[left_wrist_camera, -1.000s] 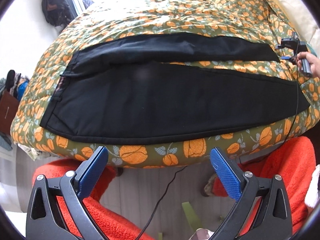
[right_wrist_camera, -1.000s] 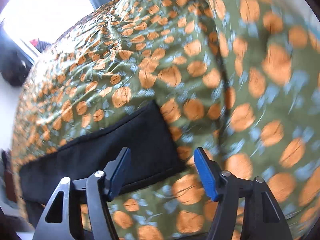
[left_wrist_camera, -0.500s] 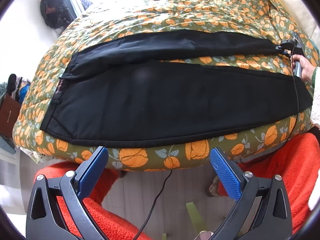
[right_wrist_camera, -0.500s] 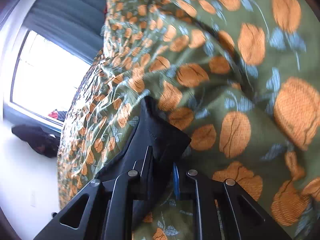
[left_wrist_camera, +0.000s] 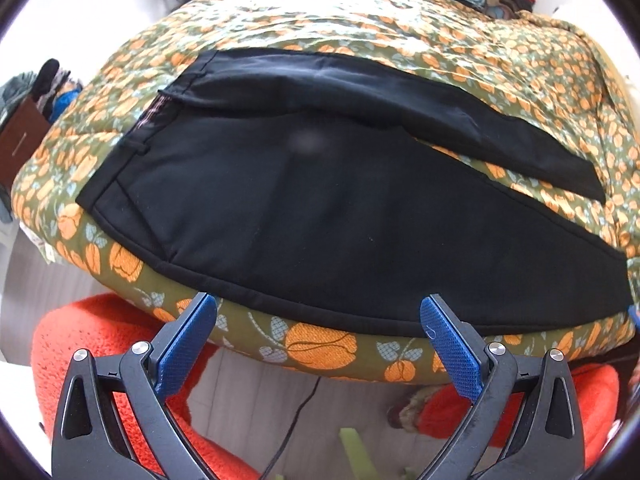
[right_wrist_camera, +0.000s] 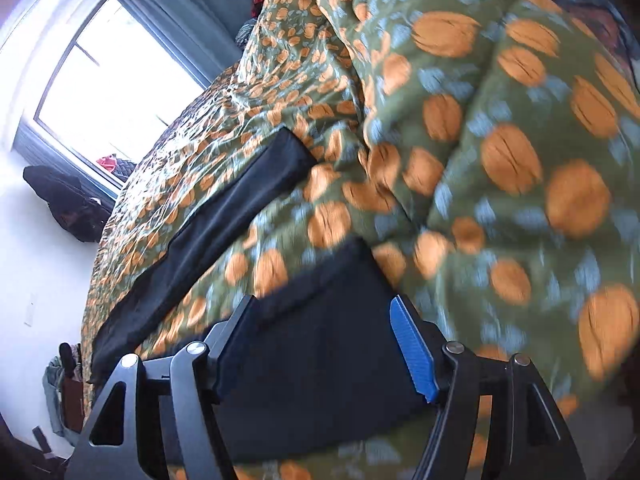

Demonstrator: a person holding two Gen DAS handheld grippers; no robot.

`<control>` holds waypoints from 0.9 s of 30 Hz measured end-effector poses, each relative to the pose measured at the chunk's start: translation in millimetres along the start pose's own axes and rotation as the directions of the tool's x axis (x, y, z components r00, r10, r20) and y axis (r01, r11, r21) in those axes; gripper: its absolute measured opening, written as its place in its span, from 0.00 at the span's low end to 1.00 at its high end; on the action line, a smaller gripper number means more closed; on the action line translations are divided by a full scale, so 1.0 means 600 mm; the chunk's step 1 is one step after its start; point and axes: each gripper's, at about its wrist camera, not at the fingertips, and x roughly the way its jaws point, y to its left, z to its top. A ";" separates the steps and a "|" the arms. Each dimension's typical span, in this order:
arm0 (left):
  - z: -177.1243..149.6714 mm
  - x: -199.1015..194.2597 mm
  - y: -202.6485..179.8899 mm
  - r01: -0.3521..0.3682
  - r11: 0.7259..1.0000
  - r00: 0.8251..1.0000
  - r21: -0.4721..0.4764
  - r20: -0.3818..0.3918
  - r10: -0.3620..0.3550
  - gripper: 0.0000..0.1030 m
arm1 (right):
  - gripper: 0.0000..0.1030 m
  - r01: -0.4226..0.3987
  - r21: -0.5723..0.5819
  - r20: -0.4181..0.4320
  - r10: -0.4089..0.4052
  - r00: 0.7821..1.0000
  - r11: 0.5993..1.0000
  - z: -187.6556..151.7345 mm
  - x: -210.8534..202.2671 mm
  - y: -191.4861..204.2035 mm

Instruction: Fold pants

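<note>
Black pants (left_wrist_camera: 320, 208) lie spread on a green quilt with orange flowers (left_wrist_camera: 360, 20), waistband at the left, both legs running right. The far leg (left_wrist_camera: 500, 136) lies apart from the near leg. My left gripper (left_wrist_camera: 318, 320) is open and empty, just off the bed's near edge below the near leg's seam. In the right wrist view my right gripper (right_wrist_camera: 324, 340) is open over the near leg's cuff (right_wrist_camera: 320, 360); the far leg's cuff (right_wrist_camera: 280, 160) lies beyond it on the quilt (right_wrist_camera: 520, 120).
An orange fleece blanket (left_wrist_camera: 92, 344) lies on the grey floor below the bed edge, with a black cable (left_wrist_camera: 296, 420) across it. A window (right_wrist_camera: 112, 92) with grey curtains is behind the bed. Bags and clothes (left_wrist_camera: 44, 92) sit at the left.
My right gripper let go of the far leg's cuff, opened, and moved to the near leg's cuff. My left gripper moved closer to the bed's near edge.
</note>
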 end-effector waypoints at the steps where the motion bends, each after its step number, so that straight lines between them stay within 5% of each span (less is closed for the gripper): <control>1: -0.001 0.002 0.002 0.003 1.000 1.000 -0.006 -0.004 -0.003 0.99 | 0.65 -0.039 0.052 -0.024 0.040 0.999 0.998 -0.038 -0.010 -0.013; 5: -0.004 0.000 -0.009 0.020 0.999 1.000 0.030 0.002 -0.021 0.99 | 0.65 -0.143 0.234 -0.090 0.167 0.982 0.962 -0.135 0.015 -0.041; 9: -0.014 -0.015 -0.029 0.022 0.996 0.999 0.092 0.035 -0.025 0.99 | 0.60 -0.190 0.182 0.001 0.193 0.981 0.965 -0.127 0.036 -0.018; 12: -0.028 -0.016 -0.032 0.026 0.994 0.999 0.104 0.033 -0.030 0.99 | 0.60 -0.159 0.186 -0.038 0.169 0.985 0.969 -0.110 0.072 -0.009; 14: -0.036 -0.013 -0.031 0.023 0.994 1.000 0.104 0.018 -0.025 0.99 | 0.45 -0.150 0.187 -0.056 0.163 0.985 0.971 -0.096 0.090 -0.004; 15: -0.038 -0.013 -0.028 0.020 0.994 1.000 0.105 0.016 -0.021 0.99 | 0.12 -0.116 0.146 -0.062 0.126 0.990 0.982 -0.090 0.091 0.007; 18: -0.033 -0.017 -0.019 0.005 0.995 0.999 0.103 0.046 -0.010 0.99 | 0.05 -0.053 0.068 -0.057 0.057 0.997 0.996 -0.088 0.066 0.022; 21: -0.003 0.002 -0.021 0.010 0.992 0.997 0.125 0.069 -0.019 0.99 | 0.07 0.031 0.061 -0.118 -0.024 0.993 0.998 -0.095 0.071 0.012; 24: 0.033 0.046 -0.034 -0.086 0.979 0.989 0.184 0.134 0.062 0.99 | 0.30 0.102 0.066 -0.099 -0.095 0.991 0.993 -0.093 0.061 0.016; 27: 0.047 0.123 -0.046 -0.205 0.943 0.975 0.263 0.138 0.173 0.99 | 0.55 0.258 0.001 0.040 -0.258 0.965 0.966 -0.100 0.017 0.052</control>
